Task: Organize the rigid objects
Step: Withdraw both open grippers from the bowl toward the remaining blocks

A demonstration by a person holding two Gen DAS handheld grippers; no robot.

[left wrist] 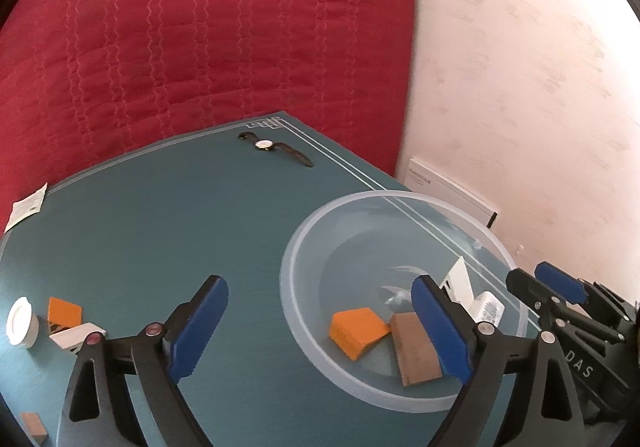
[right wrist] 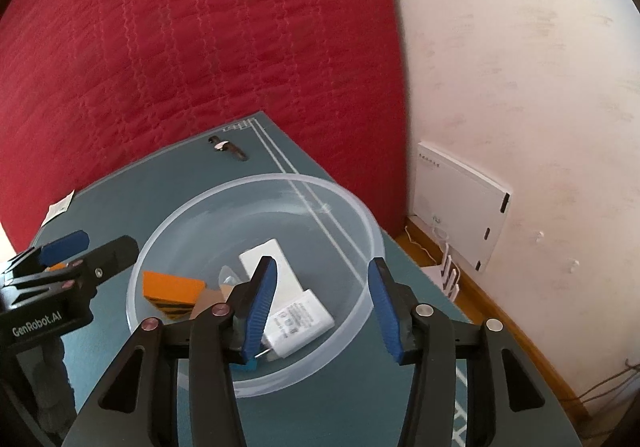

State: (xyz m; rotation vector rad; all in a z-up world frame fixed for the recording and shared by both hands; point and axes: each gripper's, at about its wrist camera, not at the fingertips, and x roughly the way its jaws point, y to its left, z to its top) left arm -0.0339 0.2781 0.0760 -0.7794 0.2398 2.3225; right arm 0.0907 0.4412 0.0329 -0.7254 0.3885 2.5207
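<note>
A clear plastic bowl (left wrist: 304,243) (right wrist: 360,219) sits on the teal mat. In it lie an orange block (left wrist: 356,329) (right wrist: 172,285), a brown block (left wrist: 414,347), a white charger (right wrist: 298,321) and a white flat box (right wrist: 270,261). My left gripper (left wrist: 320,331) is open and empty, hovering over the bowl's left rim. My right gripper (right wrist: 324,307) is open and empty above the bowl's near right side. On the mat at left lie an orange block (left wrist: 64,311), a white block (left wrist: 76,335), a white cap (left wrist: 22,321) and a brown block (left wrist: 34,423). A wristwatch (left wrist: 276,147) (right wrist: 226,147) lies at the far edge.
A red quilted bed (left wrist: 200,27) rises behind the mat. A paper tag (left wrist: 26,205) lies at the mat's left edge. A white router (right wrist: 460,203) leans on the wall at right, above a wooden floor (right wrist: 500,319).
</note>
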